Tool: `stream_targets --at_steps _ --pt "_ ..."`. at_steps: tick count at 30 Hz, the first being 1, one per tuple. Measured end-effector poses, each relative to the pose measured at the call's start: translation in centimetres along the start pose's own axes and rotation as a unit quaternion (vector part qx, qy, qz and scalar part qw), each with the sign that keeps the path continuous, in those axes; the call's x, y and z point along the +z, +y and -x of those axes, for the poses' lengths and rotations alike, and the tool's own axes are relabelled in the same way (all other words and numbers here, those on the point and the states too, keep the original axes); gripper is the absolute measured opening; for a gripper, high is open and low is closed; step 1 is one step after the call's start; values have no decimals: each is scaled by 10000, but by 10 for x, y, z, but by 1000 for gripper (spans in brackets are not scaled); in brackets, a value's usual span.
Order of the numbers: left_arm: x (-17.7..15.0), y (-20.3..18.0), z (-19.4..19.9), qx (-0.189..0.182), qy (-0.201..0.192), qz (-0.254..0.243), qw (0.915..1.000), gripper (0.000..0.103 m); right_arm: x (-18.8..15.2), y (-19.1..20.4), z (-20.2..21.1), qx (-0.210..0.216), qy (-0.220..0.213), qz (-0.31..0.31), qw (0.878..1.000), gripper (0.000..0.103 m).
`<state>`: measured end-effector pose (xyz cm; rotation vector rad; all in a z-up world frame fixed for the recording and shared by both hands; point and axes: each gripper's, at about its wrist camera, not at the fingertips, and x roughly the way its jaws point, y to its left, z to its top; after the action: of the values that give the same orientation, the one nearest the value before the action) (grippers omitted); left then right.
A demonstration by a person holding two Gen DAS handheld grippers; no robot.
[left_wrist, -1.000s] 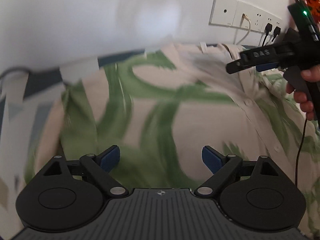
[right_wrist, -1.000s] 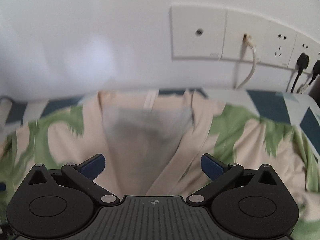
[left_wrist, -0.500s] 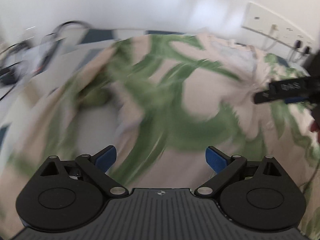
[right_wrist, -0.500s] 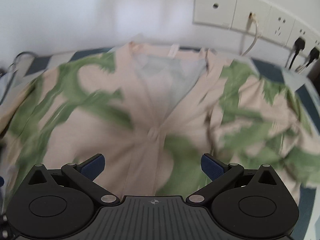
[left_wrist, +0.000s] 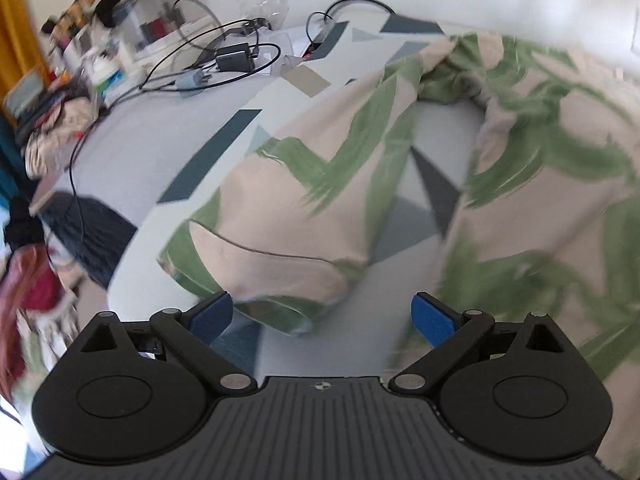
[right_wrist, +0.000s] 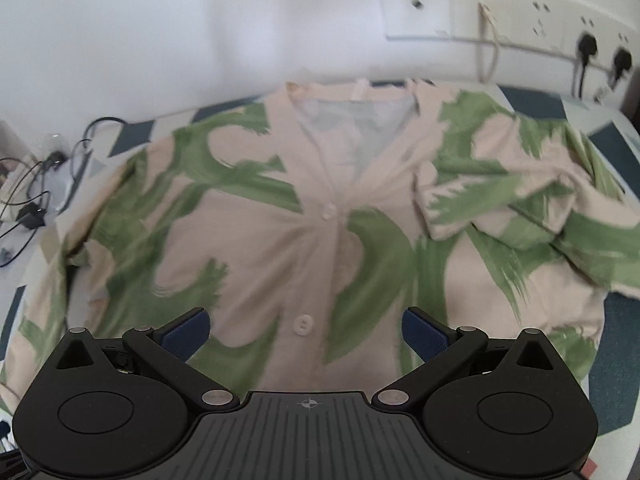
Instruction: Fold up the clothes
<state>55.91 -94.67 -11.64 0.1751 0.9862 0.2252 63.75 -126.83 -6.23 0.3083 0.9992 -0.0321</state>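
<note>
The shirt [right_wrist: 248, 240], beige with green brush strokes, is laid out front-up on the bed [right_wrist: 612, 320], buttoned, collar toward the wall edge. One sleeve [right_wrist: 520, 216] is already thrown across the chest on the right side of the right wrist view; the other sleeve [left_wrist: 280, 240] is spread out toward the opposite edge of the bed, cuff nearest the camera.

The left gripper [left_wrist: 322, 316] is hung just over that cuff, jaws spread wide, nothing pinched between the pads. The right gripper [right_wrist: 306, 330] is likewise released, over the button placket, nothing caught.

Probably the spread sleeve is meant to be folded in next. For that to be done well, the cuff should be taken close to its hem, through both layers, lifted only slightly and carried across so it's laid flat to mirror the other one. The body is best pinned lightly by the other gripper so nothing gets dragged.

The bed is covered by a pale sheet [left_wrist: 256, 120] with dark geometric shapes. Cables [left_wrist: 208, 60] and a charger are scattered toward the far corner, a socket strip [right_wrist: 520, 16] is mounted on the white wall, and clutter is piled beyond the bed's edge.
</note>
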Motion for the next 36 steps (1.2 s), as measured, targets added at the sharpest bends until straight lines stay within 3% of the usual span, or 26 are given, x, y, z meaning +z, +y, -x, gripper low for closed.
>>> stream_targets --at_steps 2,4,5,6,7,8,12,16,22,29,32,36 --pt "2 1 -8 44 -138 -290 9995 99 1 14 3 -25 -59 146 9999 102" --pt "7 6 -13 -34 -311 -459 9985 94 1 27 5 -66 -98 234 9997 102" --pt "11 12 -15 -258 -331 -420 9982 76 3 34 4 -128 -112 225 9996 102" --pt "15 19 -17 -495 -340 -373 9975 36 4 41 4 -190 -125 217 9995 102" --pt "20 27 -19 -756 -312 -299 9962 17 6 48 3 -246 -128 213 9994 102" --pt "25 35 -21 -903 -323 -211 9952 9 8 55 0 -284 -98 225 9993 102" --pt "50 84 -12 -994 -983 455 9891 7 18 90 -8 -527 -153 332 9979 102" --pt "89 145 -7 -1007 -1545 1120 9764 7 28 131 -20 -620 -227 437 9969 102" --pt "157 204 1 -875 -2227 958 9662 7 26 212 -53 -251 -160 1144 9930 102" --pt "204 227 -2 -967 -2495 609 9616 7 16 260 -94 -260 -63 1460 9889 97" --pt "219 228 -11 -1101 -2472 562 9610 7 13 265 -109 -374 -120 1236 9915 97" --pt "236 226 -16 -1195 -2517 581 9587 7 16 253 -116 -853 -436 421 9945 96"
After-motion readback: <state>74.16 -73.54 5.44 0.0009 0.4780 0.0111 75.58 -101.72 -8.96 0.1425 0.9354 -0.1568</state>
